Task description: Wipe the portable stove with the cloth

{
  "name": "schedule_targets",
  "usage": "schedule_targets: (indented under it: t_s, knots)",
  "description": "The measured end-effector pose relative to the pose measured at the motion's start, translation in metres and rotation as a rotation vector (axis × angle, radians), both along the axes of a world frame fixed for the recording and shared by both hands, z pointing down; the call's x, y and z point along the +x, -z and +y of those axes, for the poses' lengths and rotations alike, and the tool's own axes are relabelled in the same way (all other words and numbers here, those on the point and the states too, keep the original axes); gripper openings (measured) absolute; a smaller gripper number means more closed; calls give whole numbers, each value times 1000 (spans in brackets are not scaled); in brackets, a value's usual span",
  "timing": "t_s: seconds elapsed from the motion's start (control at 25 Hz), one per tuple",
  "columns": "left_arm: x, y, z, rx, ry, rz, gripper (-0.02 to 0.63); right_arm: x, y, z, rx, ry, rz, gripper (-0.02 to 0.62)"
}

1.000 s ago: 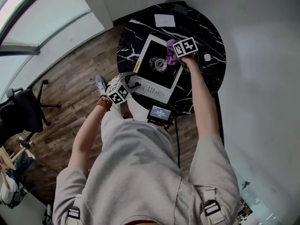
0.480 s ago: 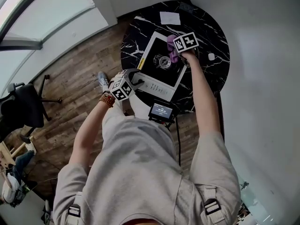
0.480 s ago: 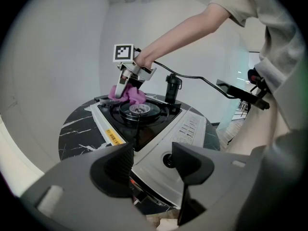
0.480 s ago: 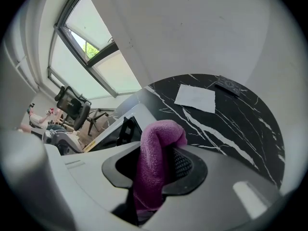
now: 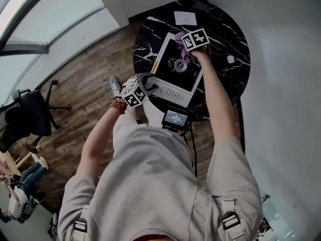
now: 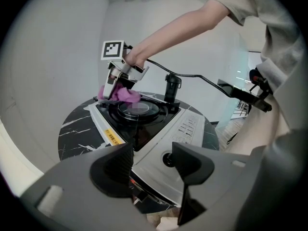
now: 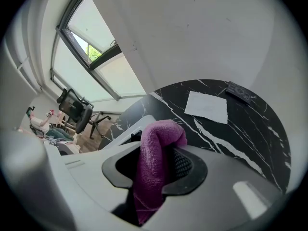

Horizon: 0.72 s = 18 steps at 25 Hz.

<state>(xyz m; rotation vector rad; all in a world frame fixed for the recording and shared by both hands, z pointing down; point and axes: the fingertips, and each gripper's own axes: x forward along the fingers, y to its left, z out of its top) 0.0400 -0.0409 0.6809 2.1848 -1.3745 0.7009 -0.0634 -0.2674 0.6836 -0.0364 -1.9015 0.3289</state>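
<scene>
The portable stove (image 5: 173, 92) is white with a black top and a round burner (image 5: 179, 64), and it sits on a round black marble table (image 5: 225, 79). My right gripper (image 5: 185, 51) is shut on a purple cloth (image 5: 181, 48) and presses it onto the black top just beyond the burner. In the right gripper view the cloth (image 7: 156, 153) bulges up between the jaws of the right gripper (image 7: 154, 168). My left gripper (image 5: 149, 87) is at the stove's near left corner. In the left gripper view that gripper (image 6: 151, 160) has the corner of the stove (image 6: 192, 129) between its jaws, which rest against it.
A white sheet of paper (image 5: 185, 18) and a dark remote (image 7: 238, 91) lie at the table's far side. A small white object (image 5: 230, 59) sits to the right. A device with a screen (image 5: 174, 118) is mounted at the near edge. An office chair (image 5: 25, 119) stands on the wooden floor.
My right gripper has slid the cloth leftward across the stove's top, from beside the burner to its far side. The left gripper has kept its place at the corner.
</scene>
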Motion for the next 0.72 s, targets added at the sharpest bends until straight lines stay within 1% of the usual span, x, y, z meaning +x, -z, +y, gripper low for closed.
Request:
schedule_targets:
  t_s: [0.16, 0.24, 0.28, 0.36, 0.4, 0.44, 0.48, 0.52, 0.6, 0.68, 0.72]
  knots:
    - [1, 1, 1, -13, -39, -18, 236, -11, 2, 5, -6, -16, -22, 140]
    - [1, 2, 2, -15, -40, -12, 236, -13, 4, 7, -4, -41, -36, 140]
    - [1, 2, 2, -15, -32, 2, 236, -12, 5, 7, 2, -51, -44, 140]
    - [-1, 3, 1, -11, -1, 56, 236, -10, 8, 8, 31, -55, -71, 141]
    - [-2, 4, 1, -9, 10, 82, 236, -8, 11, 9, 47, -59, -93, 144]
    - [-4, 5, 2, -6, 3, 91, 230, -6, 17, 10, 57, -75, -124, 146]
    - [-4, 5, 3, -1, -25, 78, 230, -3, 26, 11, 58, -108, -167, 146]
    - [-4, 5, 5, 5, -72, 48, 235, 1, 38, 13, 50, -155, -224, 146]
    - [-2, 5, 9, 27, -178, -20, 276, 16, 68, 18, 4, -259, -358, 146]
    - [-2, 5, 14, 51, -249, -33, 282, 48, 94, 28, -44, -364, -454, 146]
    - [-2, 6, 18, 62, -278, -25, 284, 70, 103, 36, -59, -417, -475, 146]
